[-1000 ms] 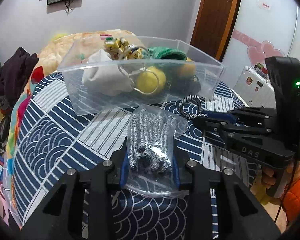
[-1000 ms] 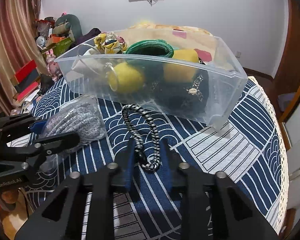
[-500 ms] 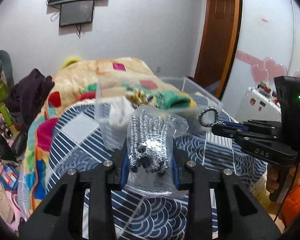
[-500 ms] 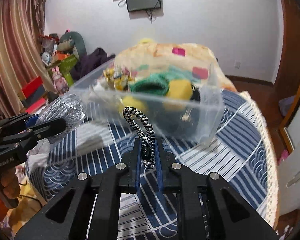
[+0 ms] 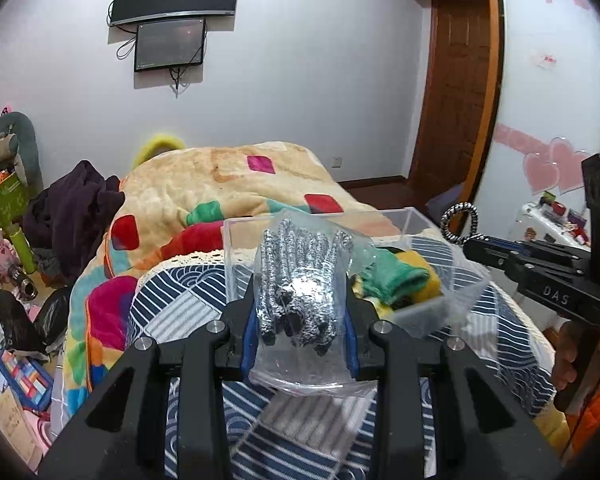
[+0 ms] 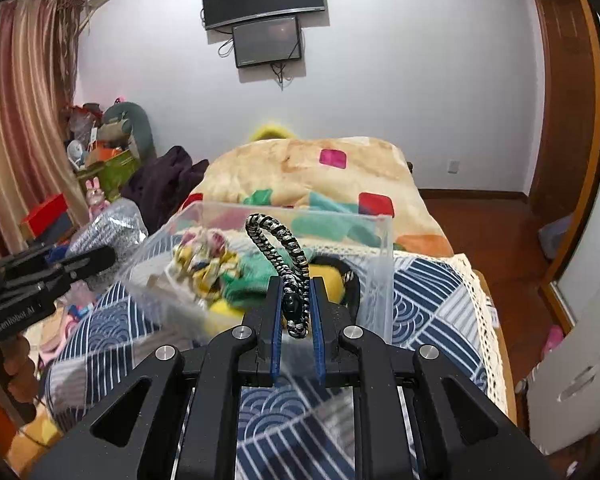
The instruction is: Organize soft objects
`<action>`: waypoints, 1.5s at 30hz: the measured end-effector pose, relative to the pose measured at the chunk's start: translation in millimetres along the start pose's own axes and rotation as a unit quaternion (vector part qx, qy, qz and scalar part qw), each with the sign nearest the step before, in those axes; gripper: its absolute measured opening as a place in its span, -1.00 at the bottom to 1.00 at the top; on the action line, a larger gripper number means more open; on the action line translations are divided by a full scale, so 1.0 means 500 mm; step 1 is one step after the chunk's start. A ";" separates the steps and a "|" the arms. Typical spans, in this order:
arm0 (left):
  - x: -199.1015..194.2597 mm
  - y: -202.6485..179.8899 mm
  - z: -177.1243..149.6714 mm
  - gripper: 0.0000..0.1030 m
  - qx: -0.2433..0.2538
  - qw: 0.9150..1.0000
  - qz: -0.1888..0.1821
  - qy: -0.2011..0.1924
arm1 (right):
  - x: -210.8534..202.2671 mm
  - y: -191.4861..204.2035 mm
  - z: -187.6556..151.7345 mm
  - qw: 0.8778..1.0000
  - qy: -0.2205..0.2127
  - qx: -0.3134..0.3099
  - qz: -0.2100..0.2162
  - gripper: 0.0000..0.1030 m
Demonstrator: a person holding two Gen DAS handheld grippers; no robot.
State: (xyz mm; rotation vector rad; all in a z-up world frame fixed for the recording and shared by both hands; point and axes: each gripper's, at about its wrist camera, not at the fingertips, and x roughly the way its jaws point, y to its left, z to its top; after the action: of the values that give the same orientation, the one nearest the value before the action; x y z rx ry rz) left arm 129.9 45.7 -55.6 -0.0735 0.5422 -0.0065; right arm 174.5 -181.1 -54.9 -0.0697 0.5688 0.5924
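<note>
Left tongs (image 5: 300,332) pinching bagged scrubber (image 5: 298,292), bag upright between pads. Right tongs (image 6: 296,312) pressed tight on braided cord loop (image 6: 278,240), loop standing up, long axis along the tongs. Both loads off the table (image 6: 432,292), near side of clear bin (image 6: 374,280). Bin sits just ahead and below both tongs, already holding soft stuff. Right tongs look nearer the bin opening; likely next: forward over rim, drop. Bed with blanket (image 6: 300,172) beyond bin.
</note>
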 end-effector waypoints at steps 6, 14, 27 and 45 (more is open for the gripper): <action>0.062 0.003 0.017 -0.34 0.004 1.000 0.016 0.012 | 0.045 -0.011 0.018 1.000 0.020 0.019 0.005 -0.77; 0.135 0.004 0.016 -0.34 -0.008 0.999 0.028 0.045 | 0.099 -0.016 0.011 0.998 0.060 0.025 -0.002 -0.77; 0.138 0.000 0.009 0.03 0.005 0.998 0.042 0.053 | 0.086 -0.028 0.000 0.997 0.070 0.010 -0.019 -0.21; -0.080 -0.042 0.058 0.15 0.006 0.998 0.003 -0.070 | -0.049 -0.005 0.047 1.000 -0.023 -0.011 -0.015 -0.08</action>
State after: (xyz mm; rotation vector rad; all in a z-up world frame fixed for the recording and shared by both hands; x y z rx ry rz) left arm 111.0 27.6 -8.7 -0.0607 0.4026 0.0016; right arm 170.5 -190.3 -22.6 -0.0853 0.5164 0.5707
